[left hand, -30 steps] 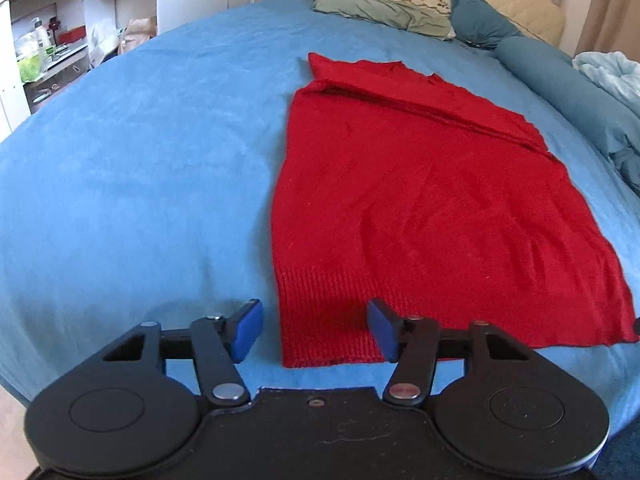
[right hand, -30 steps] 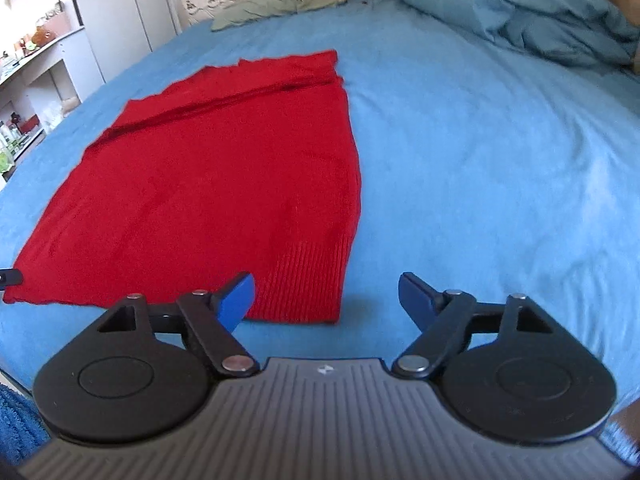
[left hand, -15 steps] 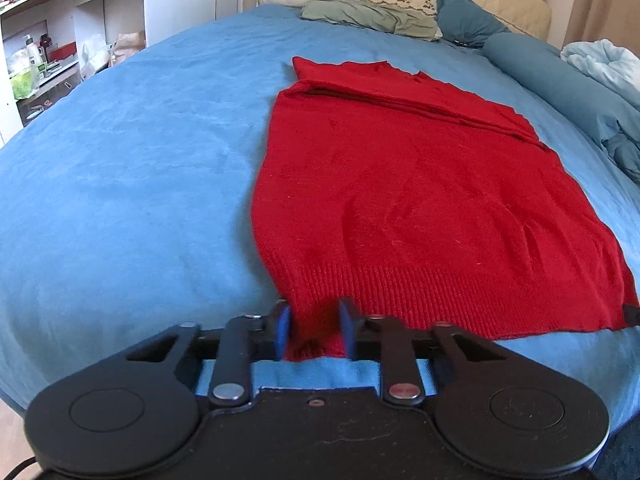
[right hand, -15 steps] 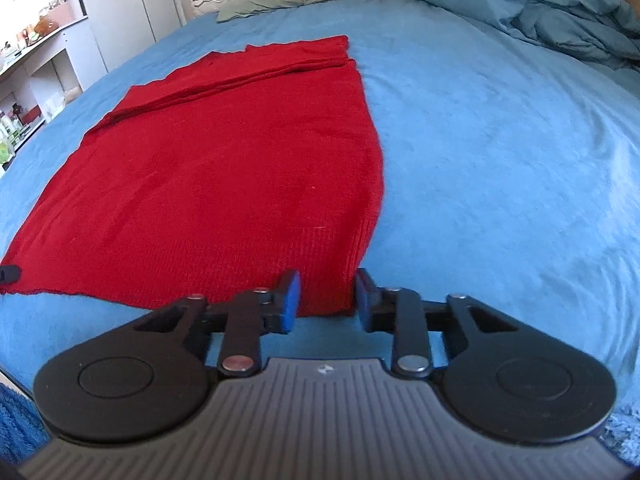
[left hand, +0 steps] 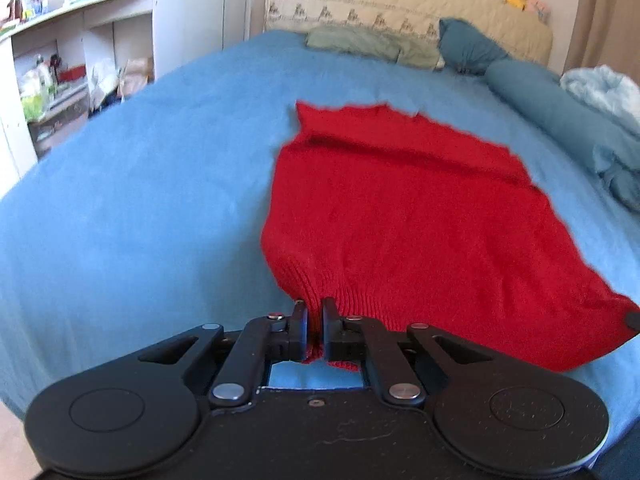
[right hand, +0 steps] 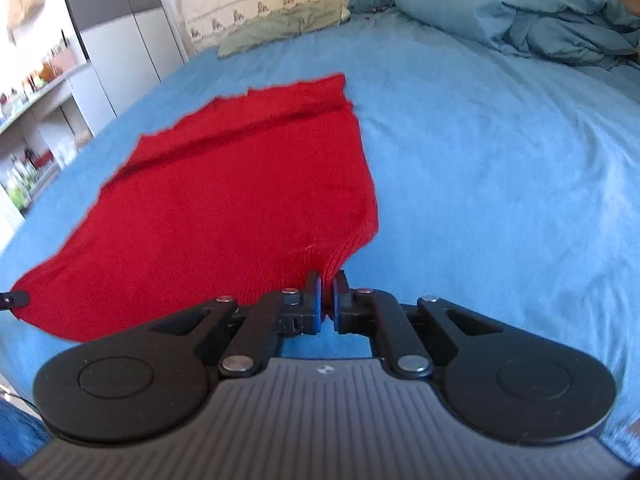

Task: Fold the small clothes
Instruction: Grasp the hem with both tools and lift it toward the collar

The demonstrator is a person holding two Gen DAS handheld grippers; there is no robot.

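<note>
Red knit top [left hand: 404, 224] lies flat on the blue bed [left hand: 140, 208]; left tool [left hand: 314, 320] and right tool [right hand: 327, 300] each pinch a hem corner. I'd lift both evenly, keeping the hem taut.

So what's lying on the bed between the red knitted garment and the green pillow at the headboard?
Only bare blue bedsheet separates the red knitted garment from the green pillow, in both wrist views.
</note>
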